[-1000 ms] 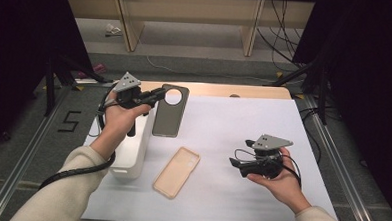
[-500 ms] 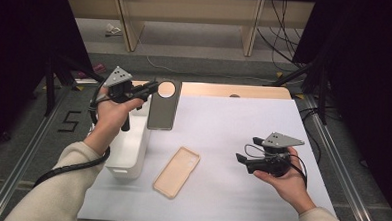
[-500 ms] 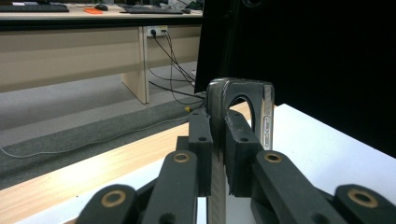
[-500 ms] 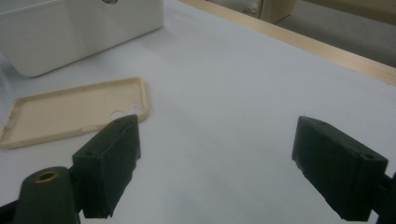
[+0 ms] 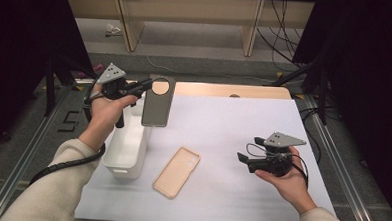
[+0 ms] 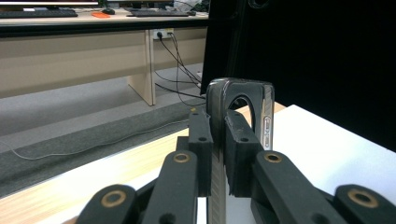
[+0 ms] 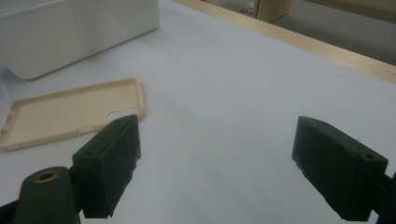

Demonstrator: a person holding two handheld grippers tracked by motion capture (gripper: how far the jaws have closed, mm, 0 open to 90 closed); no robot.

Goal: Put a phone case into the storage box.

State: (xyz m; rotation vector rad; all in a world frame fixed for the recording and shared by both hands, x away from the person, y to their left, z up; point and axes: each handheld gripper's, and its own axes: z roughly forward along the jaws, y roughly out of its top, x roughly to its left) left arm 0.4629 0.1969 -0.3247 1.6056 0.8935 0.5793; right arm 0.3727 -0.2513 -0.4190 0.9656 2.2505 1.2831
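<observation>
My left gripper (image 5: 146, 84) is shut on the top edge of a dark grey phone case (image 5: 158, 103), which hangs in the air at the far left of the white mat, beside the white bin (image 5: 127, 146). In the left gripper view the case (image 6: 243, 109) stands edge-on, pinched between the jaws, and its round camera cut-out shows. A beige phone case (image 5: 177, 171) lies open side up in the middle of the mat. My right gripper (image 5: 247, 152) hovers open at the right, pointing left. In the right gripper view the beige case (image 7: 70, 114) lies at the left beyond the spread jaws.
The white bin (image 7: 74, 28) stands along the mat's left edge under my left forearm. The white mat (image 5: 233, 137) covers the wooden table (image 5: 235, 90). Metal rails run along both sides, and cables lie on the floor behind.
My left gripper has carried the dark grey case leftward and a little up, toward the bin. The right gripper has drifted slightly right and stays open.
</observation>
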